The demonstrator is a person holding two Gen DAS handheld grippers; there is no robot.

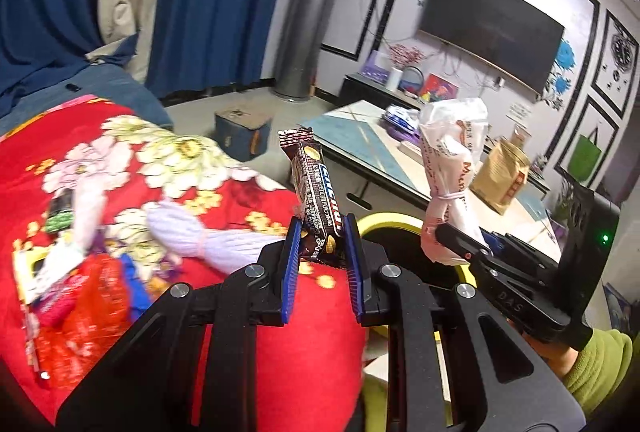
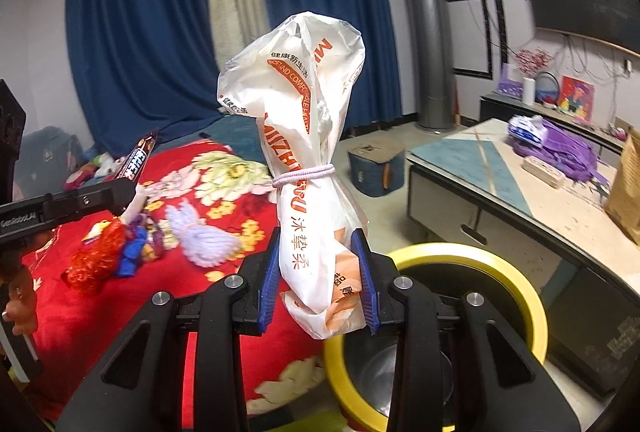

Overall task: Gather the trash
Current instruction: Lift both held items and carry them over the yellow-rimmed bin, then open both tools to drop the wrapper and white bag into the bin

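We see the left gripper (image 1: 322, 238) with jaws clamping a dark snack wrapper (image 1: 316, 188); the right gripper (image 2: 319, 268) grips a banded white bag (image 2: 304, 136) near what seems a yellow-rimmed bin (image 2: 472, 252).

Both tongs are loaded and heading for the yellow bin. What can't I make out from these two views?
- Yellow bin: near rim cut by the tongs in the right view; mostly hidden behind both tools in the left view.
- Trash pile on the red blanket: blurred in the left view, items unclear.
- White bag: contents hidden by its plastic.
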